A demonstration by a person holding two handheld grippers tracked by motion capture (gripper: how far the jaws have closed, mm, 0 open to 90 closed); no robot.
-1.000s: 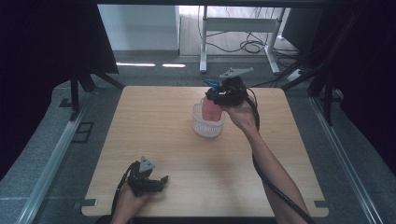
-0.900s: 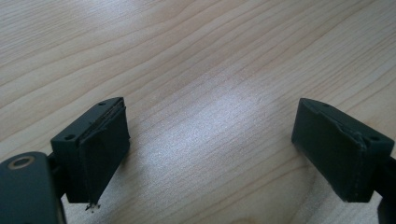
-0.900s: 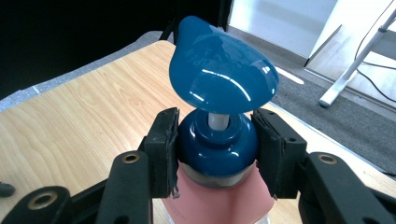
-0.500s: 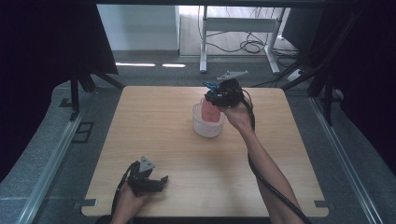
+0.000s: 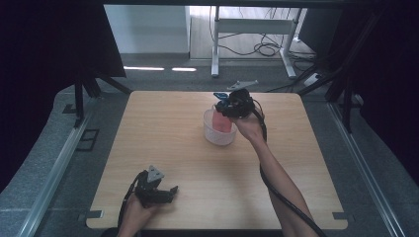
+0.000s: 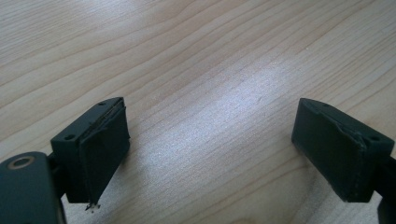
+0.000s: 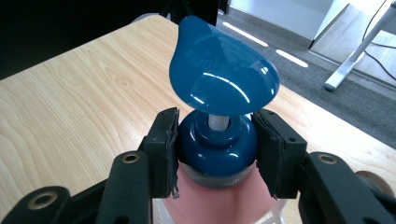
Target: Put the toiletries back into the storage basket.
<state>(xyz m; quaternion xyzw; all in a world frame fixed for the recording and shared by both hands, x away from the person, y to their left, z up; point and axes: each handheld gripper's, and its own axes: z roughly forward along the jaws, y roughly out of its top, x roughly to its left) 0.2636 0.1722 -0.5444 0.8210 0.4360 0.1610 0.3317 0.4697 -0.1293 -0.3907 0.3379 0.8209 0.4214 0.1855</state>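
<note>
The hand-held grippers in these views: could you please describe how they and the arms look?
Each hand-held gripper, left and right, is black with two blocky jaws faced with dark pads, frayed at the edges, and brass-ringed screw holes. The left carries a grey three-cornered plate; black cables trail from both. The forearms are bare, sleeveless.

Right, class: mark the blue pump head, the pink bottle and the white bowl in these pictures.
blue pump head (image 7: pixel 223 79): right gripper view, on its broad top face.
pink bottle (image 7: pixel 219 205): right gripper view, on its shoulder below the collar.
white bowl (image 5: pixel 217 137): high view, on its near outer wall.
</note>
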